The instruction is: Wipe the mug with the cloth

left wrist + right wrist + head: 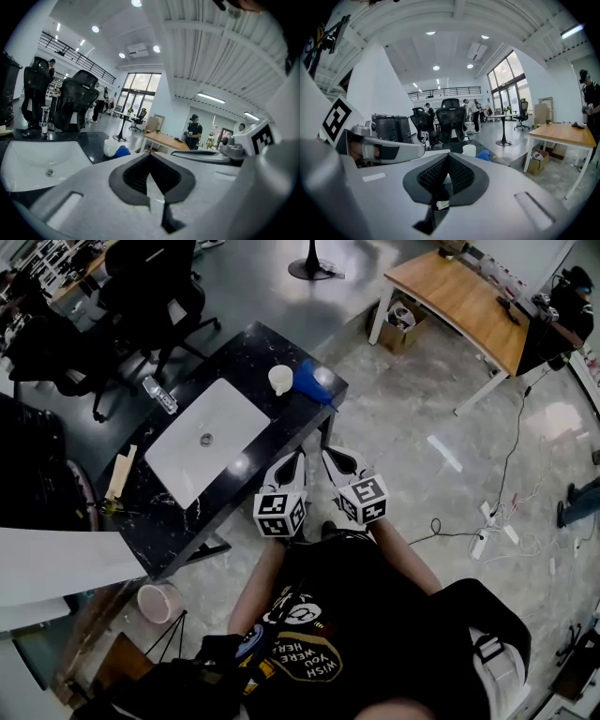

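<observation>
Not started yet: left hand-held gripper (295,463) & right hand-held gripper (333,460) both closed, empty, by the black marble tabletop (239,357) edge. Small cream mug (280,379) sits beside crumpled blue cloth (314,382), far corner. Next: open up, reach for the cloth.

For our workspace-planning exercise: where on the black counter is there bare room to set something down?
Bare black marble countertop runs between the white sink basin and the edge facing the person. The far corner is crowded: white mug and blue cloth sit side by side; a metal faucet stands behind the basin.
</observation>
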Available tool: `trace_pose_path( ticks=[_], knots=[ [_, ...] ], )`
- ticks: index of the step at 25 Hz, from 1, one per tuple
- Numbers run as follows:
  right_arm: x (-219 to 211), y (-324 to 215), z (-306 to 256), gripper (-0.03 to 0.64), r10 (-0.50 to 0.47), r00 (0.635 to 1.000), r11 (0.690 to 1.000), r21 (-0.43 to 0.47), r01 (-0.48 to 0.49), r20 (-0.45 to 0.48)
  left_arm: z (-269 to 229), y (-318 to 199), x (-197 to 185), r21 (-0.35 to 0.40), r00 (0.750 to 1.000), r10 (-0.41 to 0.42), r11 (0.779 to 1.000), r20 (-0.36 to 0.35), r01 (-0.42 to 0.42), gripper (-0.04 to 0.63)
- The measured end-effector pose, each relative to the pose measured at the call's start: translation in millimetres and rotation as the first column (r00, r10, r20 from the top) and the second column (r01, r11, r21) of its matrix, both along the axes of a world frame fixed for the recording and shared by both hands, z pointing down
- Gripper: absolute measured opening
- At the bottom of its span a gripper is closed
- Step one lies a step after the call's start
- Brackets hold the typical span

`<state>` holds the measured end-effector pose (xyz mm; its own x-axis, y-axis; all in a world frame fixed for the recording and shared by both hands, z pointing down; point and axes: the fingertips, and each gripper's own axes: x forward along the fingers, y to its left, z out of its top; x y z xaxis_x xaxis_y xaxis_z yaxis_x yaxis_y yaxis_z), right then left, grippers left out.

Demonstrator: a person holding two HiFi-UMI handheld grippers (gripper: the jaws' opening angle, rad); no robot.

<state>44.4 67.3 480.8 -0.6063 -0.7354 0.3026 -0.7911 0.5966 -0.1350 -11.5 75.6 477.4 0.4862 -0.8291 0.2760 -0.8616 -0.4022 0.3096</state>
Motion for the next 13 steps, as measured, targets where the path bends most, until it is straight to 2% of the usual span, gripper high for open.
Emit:
trace_pose_path(
  ticks=[5, 13],
  knots=[
    [10.7, 1.7, -2.2, 0.002, 0.008, 1.0, 1.0, 0.002, -0.008, 0.0, -3.4, 1.5, 9.8, 0.038, 0.997, -0.02, 0.999, 0.079, 0.017, 0.005],
    [18.1, 4.6, -4.1, 0.002, 0.012, 1.0, 1.0, 0.008, -0.012, 0.003, -2.2, 5.0, 20.2, 0.029, 0.998, 0.01, 1.0, 0.065, -0.012, 0.005]
  ],
)
